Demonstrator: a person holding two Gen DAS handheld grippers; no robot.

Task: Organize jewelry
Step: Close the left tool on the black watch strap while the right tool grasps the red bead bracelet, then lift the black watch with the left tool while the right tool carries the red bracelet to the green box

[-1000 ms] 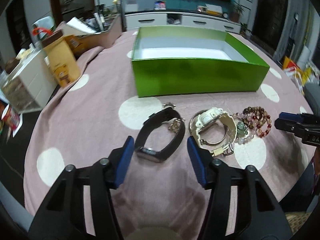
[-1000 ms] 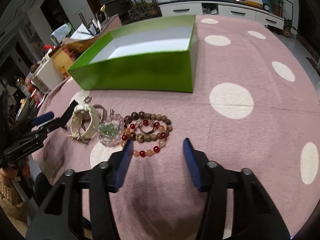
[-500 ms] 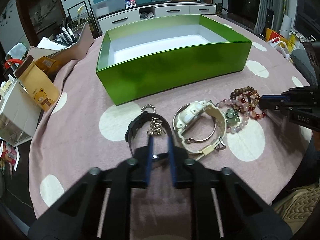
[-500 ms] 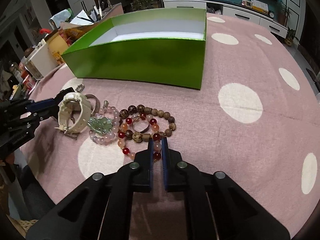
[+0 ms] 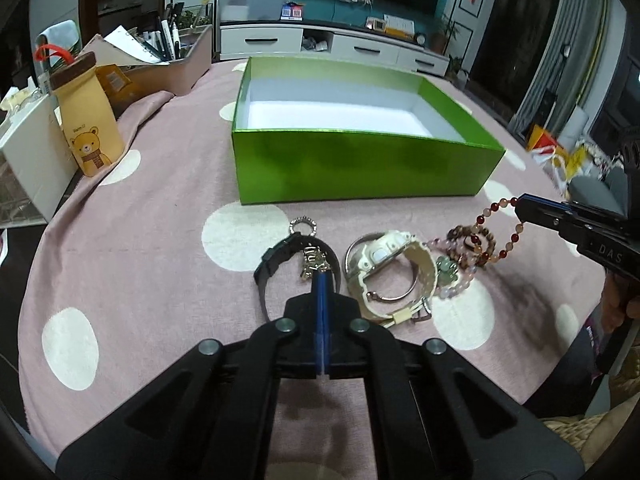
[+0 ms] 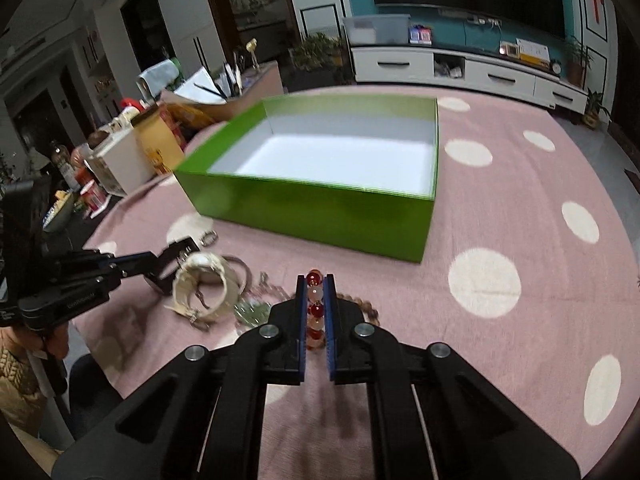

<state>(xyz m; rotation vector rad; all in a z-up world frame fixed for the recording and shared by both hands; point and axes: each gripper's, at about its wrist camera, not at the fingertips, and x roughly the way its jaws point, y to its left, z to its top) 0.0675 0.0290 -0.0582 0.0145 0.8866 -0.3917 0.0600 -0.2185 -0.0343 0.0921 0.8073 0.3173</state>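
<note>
An open green box [image 5: 360,168] with a white inside stands on the pink dotted tablecloth; it also shows in the right wrist view [image 6: 320,204]. In front of it lie a black watch [image 5: 276,260], a cream watch [image 5: 394,256] and bead bracelets [image 5: 460,264]. My left gripper [image 5: 322,280] is shut on the black watch's band. My right gripper [image 6: 315,284] is shut on a red and orange bead bracelet [image 6: 314,308] and holds it lifted above the pile; the bracelet [image 5: 496,232] hangs from it in the left wrist view.
A yellow bear carton [image 5: 90,120], a white case [image 5: 28,160] and a tray of pens and papers [image 5: 168,56] crowd the table's left edge. A white TV cabinet [image 5: 332,44] stands behind the table.
Both grippers went from open to shut. The left one closed on the black watch. The right one closed on the bead bracelet and lifted it off the pile.
</note>
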